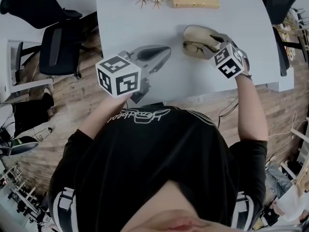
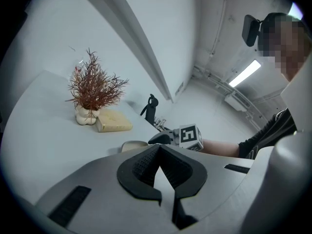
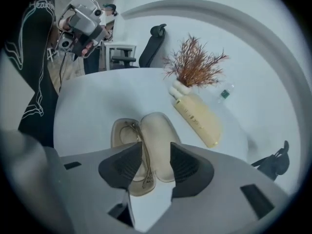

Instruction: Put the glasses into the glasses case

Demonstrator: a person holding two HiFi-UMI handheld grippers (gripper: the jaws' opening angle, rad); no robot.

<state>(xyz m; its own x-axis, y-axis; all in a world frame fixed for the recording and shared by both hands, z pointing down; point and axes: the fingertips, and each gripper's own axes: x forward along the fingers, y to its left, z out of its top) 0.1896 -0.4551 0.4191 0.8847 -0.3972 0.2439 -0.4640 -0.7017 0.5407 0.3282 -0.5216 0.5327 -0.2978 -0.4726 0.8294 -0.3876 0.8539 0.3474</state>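
Over the white table (image 1: 145,28) the left gripper (image 2: 160,152) hung with its jaws together, empty. The right gripper (image 3: 156,143) hovered, jaws apart and gripping nothing, above the open glasses case (image 3: 160,128). The glasses (image 3: 133,128) lay inside it. Placing looked done; next, I reckoned, the lid needed folding shut.

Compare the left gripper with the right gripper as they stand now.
The left gripper has its jaws together; the right gripper has them apart. The left points across the table; the right tilts down over the open glasses case with the glasses inside. Both are empty.
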